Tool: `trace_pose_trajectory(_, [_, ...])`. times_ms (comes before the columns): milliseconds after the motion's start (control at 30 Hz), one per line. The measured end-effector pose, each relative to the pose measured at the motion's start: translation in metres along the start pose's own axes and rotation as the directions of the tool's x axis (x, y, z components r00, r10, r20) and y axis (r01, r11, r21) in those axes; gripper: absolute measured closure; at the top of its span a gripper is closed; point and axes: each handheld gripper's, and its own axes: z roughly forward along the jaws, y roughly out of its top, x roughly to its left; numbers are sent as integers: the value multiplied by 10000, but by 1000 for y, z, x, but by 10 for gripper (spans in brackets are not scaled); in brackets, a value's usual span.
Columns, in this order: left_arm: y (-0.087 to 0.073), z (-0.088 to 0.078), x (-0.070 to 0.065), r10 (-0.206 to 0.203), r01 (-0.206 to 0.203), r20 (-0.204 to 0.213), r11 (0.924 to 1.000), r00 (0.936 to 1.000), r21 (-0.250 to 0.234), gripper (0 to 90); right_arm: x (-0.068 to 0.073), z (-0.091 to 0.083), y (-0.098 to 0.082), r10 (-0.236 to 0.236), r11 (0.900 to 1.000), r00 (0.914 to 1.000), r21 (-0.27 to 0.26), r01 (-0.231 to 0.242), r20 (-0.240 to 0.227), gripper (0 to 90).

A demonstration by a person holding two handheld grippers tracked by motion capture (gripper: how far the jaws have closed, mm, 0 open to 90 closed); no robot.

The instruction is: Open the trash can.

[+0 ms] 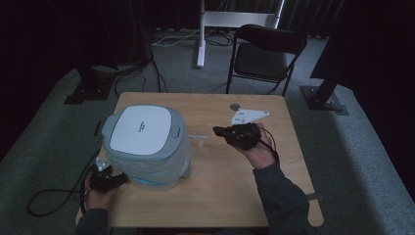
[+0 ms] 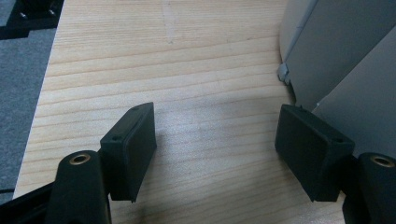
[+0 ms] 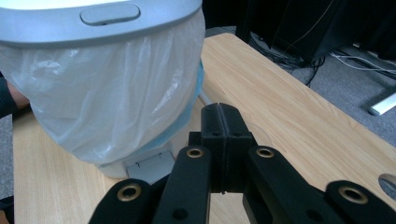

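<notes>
The right gripper (image 1: 219, 130) hovers mid-desk, jaws pressed together on nothing, pointing at the bin (image 1: 145, 146) — the left gripper (image 1: 120, 179) rests wide open near the desk's (image 1: 220, 196) front-left corner.

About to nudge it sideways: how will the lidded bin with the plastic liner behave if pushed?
The bin looks like light plastic, so it would probably slide on the smooth wooden table. Pushed high, it might tip. Its liner looks thin and floppy, likely crumpling underneath a tool.
</notes>
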Motion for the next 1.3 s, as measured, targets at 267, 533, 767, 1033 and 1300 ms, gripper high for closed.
trace_pose_trajectory(267, [0,0,0,2,-2,1,10000,10000,0,296,4,4,8,13,9998,9996,-216,-19,-284,895])
trace_pose_trajectory(533, [0,0,0,10,-10,9,10000,10000,-1,296,9,9,18,-187,9995,9987,-259,175,-476,895])
trace_pose_trajectory(767, [0,0,0,9,-9,10,10000,10000,-1,296,12,11,24,-280,9991,9978,-341,259,-607,892])
trace_pose_trajectory(1033, [0,0,0,9,-9,11,10000,10000,-2,296,15,17,32,-254,9985,9960,-509,210,-861,894])
trace_pose_trajectory(1300, [0,0,0,16,-16,22,10000,10000,-3,296,23,24,45,-354,9974,9926,-664,278,-1162,894])
